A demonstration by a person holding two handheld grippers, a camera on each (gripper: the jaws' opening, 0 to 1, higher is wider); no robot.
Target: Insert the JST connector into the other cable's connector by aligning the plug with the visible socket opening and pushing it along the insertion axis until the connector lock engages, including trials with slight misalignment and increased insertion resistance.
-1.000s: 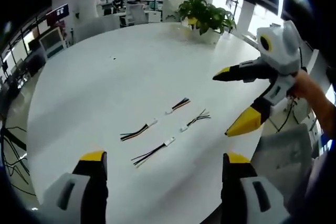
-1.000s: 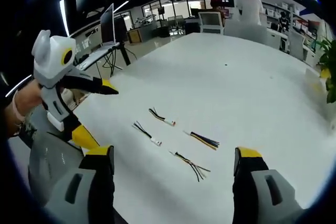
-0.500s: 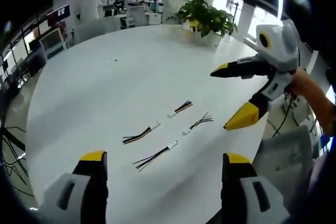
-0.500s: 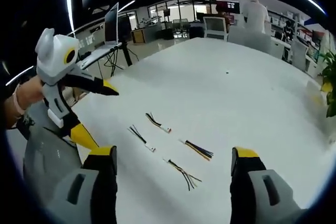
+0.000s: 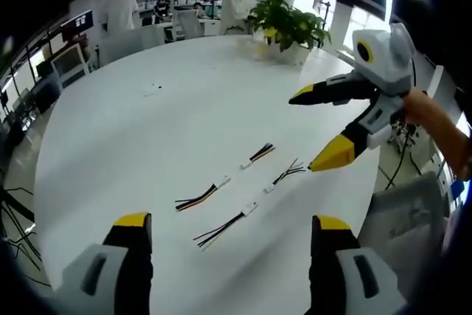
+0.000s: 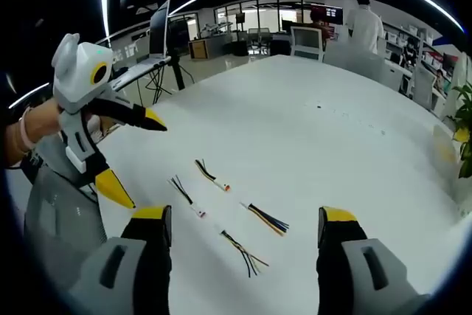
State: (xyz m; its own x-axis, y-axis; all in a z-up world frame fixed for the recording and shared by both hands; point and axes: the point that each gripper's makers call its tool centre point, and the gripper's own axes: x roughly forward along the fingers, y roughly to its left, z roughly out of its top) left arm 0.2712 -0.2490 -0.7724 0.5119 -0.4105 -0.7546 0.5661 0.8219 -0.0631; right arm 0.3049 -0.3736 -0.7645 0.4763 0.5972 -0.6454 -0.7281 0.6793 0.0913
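Cables (image 5: 225, 208) unmoved: four short multicolour leads, white connectors; both grippers' fingers spread, empty.

We see a round white table (image 5: 147, 138) carrying four short cables (image 5: 243, 182) (each tipped with a white connector) and a potted plant (image 5: 289, 29).

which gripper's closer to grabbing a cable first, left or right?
Neither clearly. Both the left gripper and right gripper hang open above the white table, off the four cable pieces. The cables sit centred between each gripper's jaws, so either could start.
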